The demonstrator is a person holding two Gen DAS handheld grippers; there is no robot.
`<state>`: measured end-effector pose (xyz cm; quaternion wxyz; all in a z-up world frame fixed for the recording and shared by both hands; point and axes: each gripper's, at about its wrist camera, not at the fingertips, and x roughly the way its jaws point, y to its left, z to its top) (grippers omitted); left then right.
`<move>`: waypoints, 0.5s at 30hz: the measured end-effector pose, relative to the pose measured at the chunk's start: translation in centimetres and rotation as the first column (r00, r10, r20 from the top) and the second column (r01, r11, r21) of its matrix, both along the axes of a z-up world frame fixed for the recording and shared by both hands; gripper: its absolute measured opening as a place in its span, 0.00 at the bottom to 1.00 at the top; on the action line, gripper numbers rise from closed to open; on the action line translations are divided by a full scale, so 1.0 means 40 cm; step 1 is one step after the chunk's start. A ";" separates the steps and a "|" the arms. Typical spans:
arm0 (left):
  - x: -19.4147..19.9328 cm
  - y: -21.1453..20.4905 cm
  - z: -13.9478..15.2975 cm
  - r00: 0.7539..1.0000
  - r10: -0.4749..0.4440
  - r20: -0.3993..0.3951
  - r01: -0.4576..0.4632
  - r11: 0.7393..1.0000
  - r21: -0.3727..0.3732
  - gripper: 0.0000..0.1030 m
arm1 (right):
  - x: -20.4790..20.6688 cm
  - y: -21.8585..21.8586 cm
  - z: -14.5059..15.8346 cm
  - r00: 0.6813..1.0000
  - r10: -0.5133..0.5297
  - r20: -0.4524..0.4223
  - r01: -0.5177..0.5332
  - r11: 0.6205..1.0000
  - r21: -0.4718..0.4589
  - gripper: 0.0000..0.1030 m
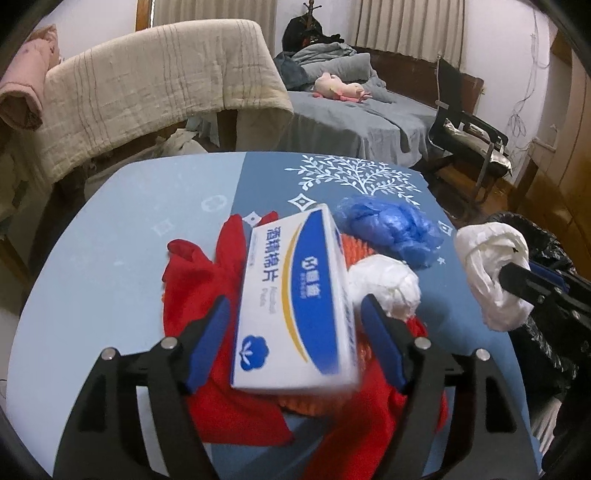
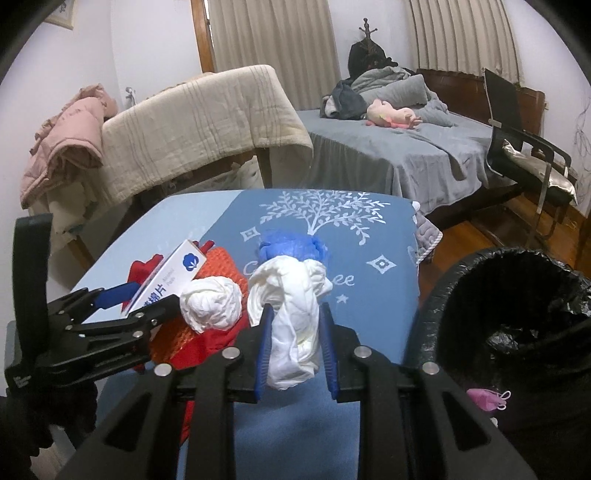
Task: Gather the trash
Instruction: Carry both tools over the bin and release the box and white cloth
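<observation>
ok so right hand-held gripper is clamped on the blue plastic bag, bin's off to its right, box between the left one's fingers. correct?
Not the blue plastic bag; that lies on the table. The right hand-held gripper is clamped on a white tissue wad, as the right wrist view shows. The bin and box are as you say.

A bedroom with pale walls (image 2: pixel 147 55): a grey bed (image 2: pixel 388 155), beige curtains (image 2: pixel 273 33), a black chair (image 2: pixel 524 147), wooden floor (image 2: pixel 480 236).
</observation>
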<state>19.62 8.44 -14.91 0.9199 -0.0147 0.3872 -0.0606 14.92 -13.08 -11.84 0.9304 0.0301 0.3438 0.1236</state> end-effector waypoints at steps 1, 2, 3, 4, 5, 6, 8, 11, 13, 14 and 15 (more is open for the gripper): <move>0.008 0.002 -0.004 1.000 0.005 -0.007 -0.005 1.000 -0.008 0.69 | 0.002 0.000 -0.001 1.000 0.000 -0.001 0.000 1.000 -0.001 0.24; 0.012 0.005 -0.007 1.000 0.007 -0.013 -0.008 1.000 -0.017 0.68 | 0.003 -0.001 -0.001 1.000 0.001 -0.001 -0.001 1.000 -0.001 0.24; 0.017 0.007 -0.011 1.000 0.007 -0.018 -0.008 1.000 -0.027 0.58 | 0.003 0.001 0.000 1.000 0.002 -0.002 -0.002 1.000 -0.001 0.24; 0.020 0.009 -0.015 1.000 0.004 -0.024 -0.005 0.999 -0.037 0.57 | 0.004 0.002 0.000 1.000 0.003 -0.003 -0.003 1.000 -0.003 0.24; 0.021 0.010 -0.017 1.000 0.004 -0.026 -0.005 0.999 -0.037 0.57 | 0.006 0.003 -0.001 1.000 0.003 -0.004 -0.003 1.000 -0.004 0.24; 0.018 0.009 -0.016 1.000 0.000 -0.021 -0.001 0.999 -0.038 0.56 | 0.006 0.003 -0.001 1.000 0.003 -0.004 -0.003 1.000 -0.003 0.24; 0.007 0.005 -0.007 1.000 -0.006 0.000 0.006 1.000 -0.027 0.56 | 0.006 0.003 0.000 1.000 0.003 -0.002 -0.003 1.000 -0.004 0.24; -0.017 0.000 0.020 0.999 0.002 0.045 -0.001 1.000 -0.021 0.56 | 0.003 0.001 0.002 1.000 0.002 0.007 -0.002 1.000 -0.003 0.24; -0.031 -0.002 0.041 0.997 0.008 0.071 -0.007 1.000 -0.019 0.55 | -0.002 -0.001 0.009 1.000 -0.003 0.018 0.002 1.000 0.003 0.24; -0.039 -0.004 0.054 0.996 0.009 0.086 -0.007 1.000 -0.016 0.55 | -0.004 -0.003 0.014 1.000 -0.004 0.023 0.004 1.000 0.007 0.24; -0.042 -0.007 0.063 0.995 0.008 0.095 -0.007 1.000 -0.013 0.55 | -0.007 -0.006 0.020 1.000 -0.006 0.029 0.006 1.000 0.010 0.24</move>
